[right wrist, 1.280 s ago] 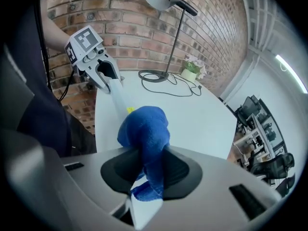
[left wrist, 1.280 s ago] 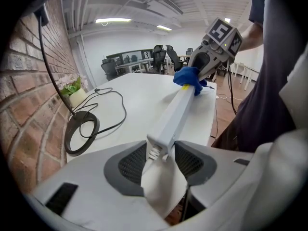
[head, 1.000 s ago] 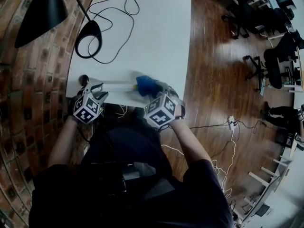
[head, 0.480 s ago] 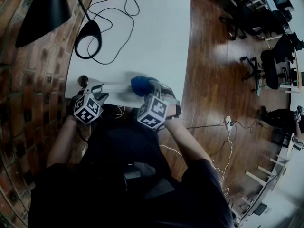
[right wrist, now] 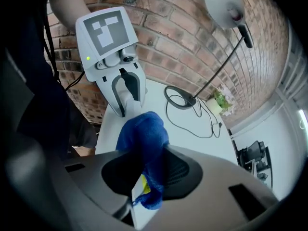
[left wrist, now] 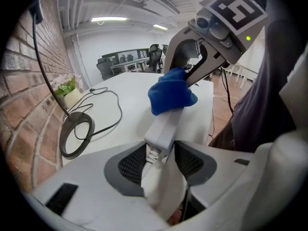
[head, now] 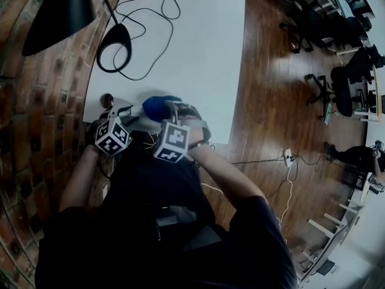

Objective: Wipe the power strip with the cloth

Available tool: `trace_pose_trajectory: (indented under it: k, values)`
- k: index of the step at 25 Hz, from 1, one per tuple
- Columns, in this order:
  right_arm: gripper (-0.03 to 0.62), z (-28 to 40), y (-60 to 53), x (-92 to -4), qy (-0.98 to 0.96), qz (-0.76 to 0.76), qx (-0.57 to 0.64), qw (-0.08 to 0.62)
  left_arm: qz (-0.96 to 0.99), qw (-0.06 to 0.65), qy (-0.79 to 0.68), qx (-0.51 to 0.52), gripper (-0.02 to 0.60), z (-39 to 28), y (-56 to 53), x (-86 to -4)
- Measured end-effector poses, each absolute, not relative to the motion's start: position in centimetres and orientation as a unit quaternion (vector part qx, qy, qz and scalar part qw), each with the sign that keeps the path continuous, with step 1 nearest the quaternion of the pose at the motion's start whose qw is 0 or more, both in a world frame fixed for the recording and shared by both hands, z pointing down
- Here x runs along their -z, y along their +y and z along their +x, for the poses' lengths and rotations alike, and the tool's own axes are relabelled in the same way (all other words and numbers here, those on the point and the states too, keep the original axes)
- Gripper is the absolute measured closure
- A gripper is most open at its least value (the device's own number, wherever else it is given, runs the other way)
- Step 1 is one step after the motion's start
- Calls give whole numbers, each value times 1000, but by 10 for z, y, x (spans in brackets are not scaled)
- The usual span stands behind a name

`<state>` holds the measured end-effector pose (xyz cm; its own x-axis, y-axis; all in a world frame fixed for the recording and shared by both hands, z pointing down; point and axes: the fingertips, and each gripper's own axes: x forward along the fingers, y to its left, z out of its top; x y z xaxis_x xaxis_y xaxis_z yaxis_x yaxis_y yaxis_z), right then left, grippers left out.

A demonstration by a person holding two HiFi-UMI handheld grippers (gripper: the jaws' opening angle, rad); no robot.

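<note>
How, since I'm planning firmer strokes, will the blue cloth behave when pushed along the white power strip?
The blue fabric cloth sits bunched in soft folds, so it is probably floppy and will crumple rather than push stiffly. It drapes over the white plastic power strip, so it likely conforms to edges.

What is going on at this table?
A person is cleaning a white power strip at the near edge of the table. The left gripper clamps one end of the strip in its jaws. The right gripper presses a blue cloth on the strip; its jaws have just been closing tighter on the cloth.
</note>
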<state>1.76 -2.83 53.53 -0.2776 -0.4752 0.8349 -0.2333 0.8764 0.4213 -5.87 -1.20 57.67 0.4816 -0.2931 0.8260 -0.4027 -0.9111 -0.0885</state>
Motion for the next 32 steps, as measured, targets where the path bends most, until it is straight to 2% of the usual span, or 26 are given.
trace_pose_trajectory:
  k: [16,26,32]
  values:
    - [517,-70,-33,-533,-837,179,133,500,856,63,-207,-470,399,-60,-12,-576]
    - [508,-69,-30,-534,-865,184,116,452,847,64,-199,-488,393,-61,-11,-581]
    - [493,-37,-49,-514,-879,234,31,414,843,74,-195,-496,393,-62,-10,-582]
